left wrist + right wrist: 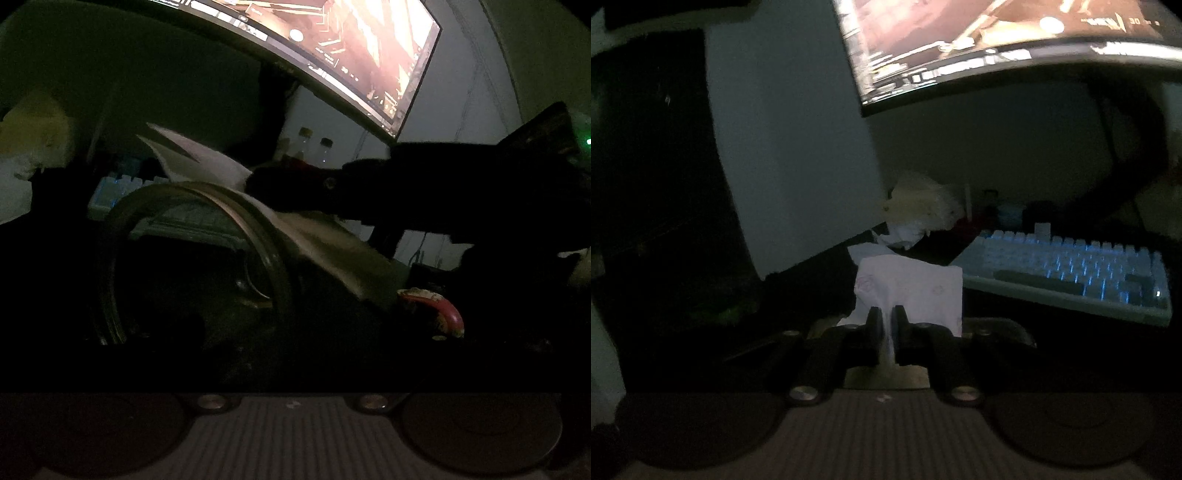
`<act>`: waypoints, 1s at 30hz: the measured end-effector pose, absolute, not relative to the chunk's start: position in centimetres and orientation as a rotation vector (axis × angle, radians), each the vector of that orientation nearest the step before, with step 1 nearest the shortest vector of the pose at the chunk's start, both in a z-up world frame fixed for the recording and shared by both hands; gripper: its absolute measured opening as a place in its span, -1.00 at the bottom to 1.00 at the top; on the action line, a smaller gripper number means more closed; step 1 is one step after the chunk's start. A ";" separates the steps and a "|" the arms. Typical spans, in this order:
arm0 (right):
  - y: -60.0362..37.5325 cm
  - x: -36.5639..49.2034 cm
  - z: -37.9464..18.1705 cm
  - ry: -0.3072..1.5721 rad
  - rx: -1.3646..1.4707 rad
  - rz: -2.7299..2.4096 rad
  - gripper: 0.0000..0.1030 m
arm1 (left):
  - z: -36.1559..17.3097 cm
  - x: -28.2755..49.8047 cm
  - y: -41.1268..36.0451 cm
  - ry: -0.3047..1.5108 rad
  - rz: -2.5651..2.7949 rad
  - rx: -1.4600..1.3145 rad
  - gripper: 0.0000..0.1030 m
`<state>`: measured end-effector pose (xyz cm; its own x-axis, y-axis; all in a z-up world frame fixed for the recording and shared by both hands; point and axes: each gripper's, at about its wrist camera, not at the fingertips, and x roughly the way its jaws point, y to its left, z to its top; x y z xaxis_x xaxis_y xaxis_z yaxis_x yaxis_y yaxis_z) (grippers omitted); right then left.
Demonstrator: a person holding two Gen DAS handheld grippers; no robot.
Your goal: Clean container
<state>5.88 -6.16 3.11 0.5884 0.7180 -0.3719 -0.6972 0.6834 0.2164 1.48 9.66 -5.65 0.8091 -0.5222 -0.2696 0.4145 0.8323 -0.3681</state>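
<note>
The room is dark. In the left wrist view a clear round container (192, 258) lies on its side with its open mouth toward the camera, close in front. A white tissue (207, 162) hangs over its upper rim. The right gripper (332, 184) reaches in from the right, shut on that tissue. In the right wrist view my right gripper (885, 314) is shut on the white tissue (916, 288), which stands up between the fingers. My left gripper's fingers are lost in the dark around the container.
A lit curved monitor (351, 55) hangs above. A backlit keyboard (1071, 273) lies on the desk at right. Crumpled tissues and a plastic bag (919, 210) sit behind. A red-rimmed lid (439, 306) lies right of the container. Small bottles (314, 147) stand behind.
</note>
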 end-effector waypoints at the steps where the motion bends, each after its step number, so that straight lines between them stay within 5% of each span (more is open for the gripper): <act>1: -6.4 6.2 3.0 0.452 0.062 0.787 -0.84 | -5.7 1.6 9.7 0.370 -0.508 -0.307 1.00; 30: -7.4 5.3 2.5 0.417 0.088 0.750 -0.84 | -5.5 1.4 8.7 0.375 -0.449 -0.255 1.00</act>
<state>5.34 -7.38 2.54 0.6541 0.6773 -0.3367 -0.6429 0.7324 0.2243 1.42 8.71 -5.52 0.8347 -0.4649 -0.2952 0.3726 0.8714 -0.3190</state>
